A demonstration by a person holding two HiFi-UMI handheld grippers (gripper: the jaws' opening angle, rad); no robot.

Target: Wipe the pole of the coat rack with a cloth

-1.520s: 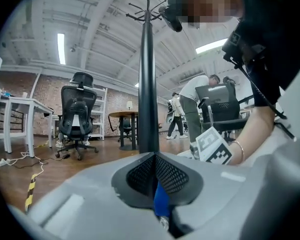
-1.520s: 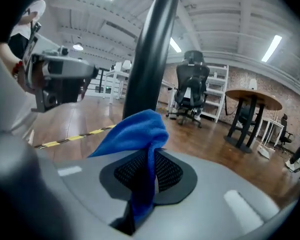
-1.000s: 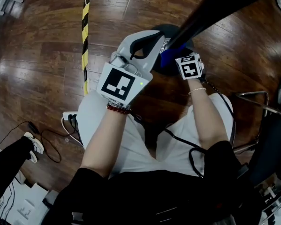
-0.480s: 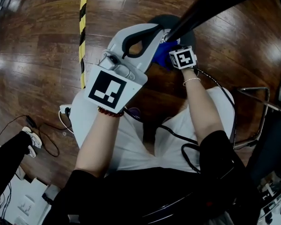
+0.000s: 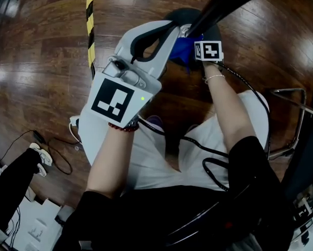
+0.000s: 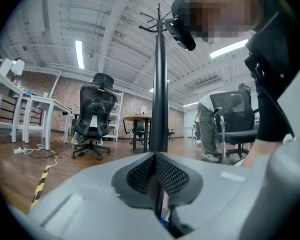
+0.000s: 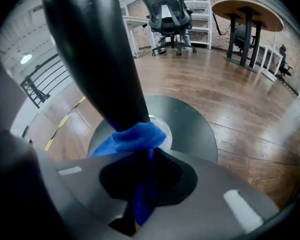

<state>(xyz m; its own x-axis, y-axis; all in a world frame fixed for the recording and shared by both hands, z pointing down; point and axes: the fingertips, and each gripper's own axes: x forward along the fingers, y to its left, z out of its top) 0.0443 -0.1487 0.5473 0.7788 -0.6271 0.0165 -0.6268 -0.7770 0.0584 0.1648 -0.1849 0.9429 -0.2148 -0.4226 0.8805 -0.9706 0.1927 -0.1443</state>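
Grips a soft blue cloth (image 7: 139,136) in the right claw (image 7: 144,160), with the black mesh pads clenched on a bunched fold that hangs down between them. Presses the crumpled free end against the coat rack's pole (image 7: 94,54), low down, just above its foot. Wraps part of the way round the shaft there, with a looser flap trailing off to the pole's left in the right gripper view.

Shows the pole as smooth, round and glossy black, planted in a flat round dark base (image 7: 200,129), with a bright metal ring (image 7: 167,133) at the joint. Sets that base on a polished wooden plank floor (image 7: 230,84), streaked with long reflections.

Holds the left claw (image 6: 156,159) clenched as well, with nothing clearly between the jaws. Draws its honeycomb-textured pads together into a thin seam, set in a pale grey moulded shell. Places the tips just beside the lower pole, near the cloth and the right claw. Looks up the shaft from there, narrowing toward thin curved hooks (image 6: 155,21) at the top.

Leaves a strip of yellow-and-black striped tape (image 5: 89,14) running along the floor, well apart on the left. Shows a mesh-backed office chair (image 6: 94,111) on castors farther off in the left gripper view.
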